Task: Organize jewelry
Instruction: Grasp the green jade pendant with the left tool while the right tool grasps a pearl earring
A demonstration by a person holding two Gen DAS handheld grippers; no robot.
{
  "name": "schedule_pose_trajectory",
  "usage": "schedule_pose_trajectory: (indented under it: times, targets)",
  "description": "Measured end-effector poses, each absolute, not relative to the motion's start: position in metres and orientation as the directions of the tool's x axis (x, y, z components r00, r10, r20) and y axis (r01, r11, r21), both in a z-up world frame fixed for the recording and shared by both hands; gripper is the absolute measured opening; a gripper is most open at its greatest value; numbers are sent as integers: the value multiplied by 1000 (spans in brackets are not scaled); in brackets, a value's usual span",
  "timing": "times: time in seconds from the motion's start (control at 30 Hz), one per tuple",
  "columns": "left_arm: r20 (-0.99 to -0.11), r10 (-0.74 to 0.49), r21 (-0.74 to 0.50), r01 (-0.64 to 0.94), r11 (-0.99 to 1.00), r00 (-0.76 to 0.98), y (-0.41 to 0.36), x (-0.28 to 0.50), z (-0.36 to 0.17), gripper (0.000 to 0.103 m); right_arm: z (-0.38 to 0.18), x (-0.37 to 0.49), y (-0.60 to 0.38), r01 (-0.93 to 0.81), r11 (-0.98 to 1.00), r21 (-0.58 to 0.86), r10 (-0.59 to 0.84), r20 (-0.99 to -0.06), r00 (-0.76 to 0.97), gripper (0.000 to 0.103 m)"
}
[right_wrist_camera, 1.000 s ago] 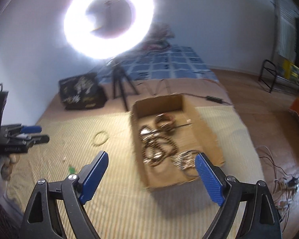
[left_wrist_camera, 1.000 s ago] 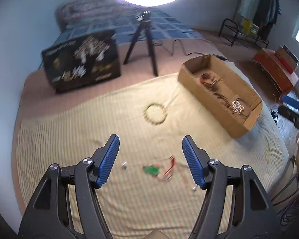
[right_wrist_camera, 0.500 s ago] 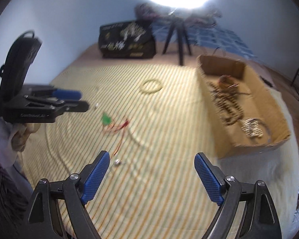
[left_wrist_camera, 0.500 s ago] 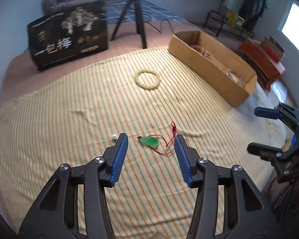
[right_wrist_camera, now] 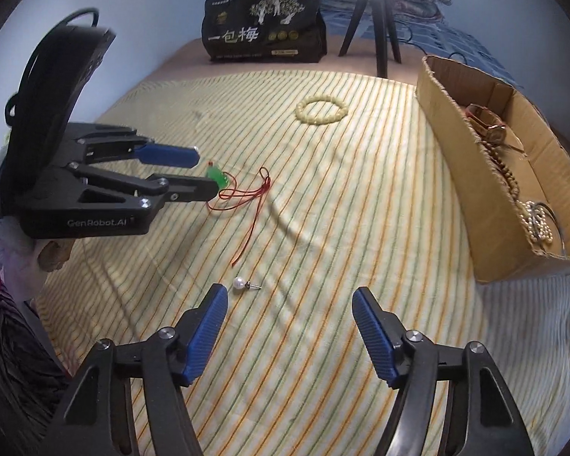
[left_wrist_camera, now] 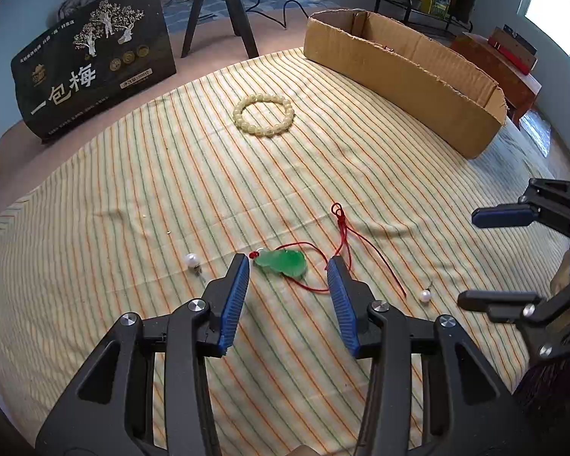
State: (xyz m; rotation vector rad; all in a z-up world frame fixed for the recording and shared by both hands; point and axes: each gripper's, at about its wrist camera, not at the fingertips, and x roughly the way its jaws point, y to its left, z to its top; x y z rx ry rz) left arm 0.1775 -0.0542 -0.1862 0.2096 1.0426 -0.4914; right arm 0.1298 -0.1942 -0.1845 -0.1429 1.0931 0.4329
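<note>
A: Pendant, green, on a red cord, lies between our left gripper tips, which are spread and empty.

B: Small, hard, likely slick; we pinch its flat sides, cord trailing limp.

A: Right gripper also released; pearl stud just ahead of its left tip.

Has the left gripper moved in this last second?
Yes. The left gripper has come down toward the green pendant, which now lies between its open fingers on the striped cloth.
</note>
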Motion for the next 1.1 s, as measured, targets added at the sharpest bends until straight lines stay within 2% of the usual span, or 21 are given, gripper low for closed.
schedule_pose_trajectory:
  times: [0.4, 0.53, 0.7, 0.97, 1.1]
  targets:
    - [-873, -284, -62, 487, 871, 396, -60, 188, -201, 44, -197, 127, -170, -481, 875, 57, 257, -896, 361, 61]
    - [-873, -288, -72, 480, 874, 394, -59, 191, -204, 38, -201, 128, -165, -484, 873, 52, 253, -897, 361, 58]
    - [-873, -290, -73, 484, 872, 392, -58, 191, -204, 33, -204, 129, -160, -496, 868, 24, 233, -902, 364, 49]
    - [-873, -287, -68, 484, 872, 394, -59, 189, -204, 31, -202, 128, -161, -493, 869, 34, 241, -901, 362, 22]
    - [-872, -286, -66, 483, 873, 397, -59, 188, -204, 31, -201, 131, -162, -495, 868, 43, 250, -899, 360, 17]
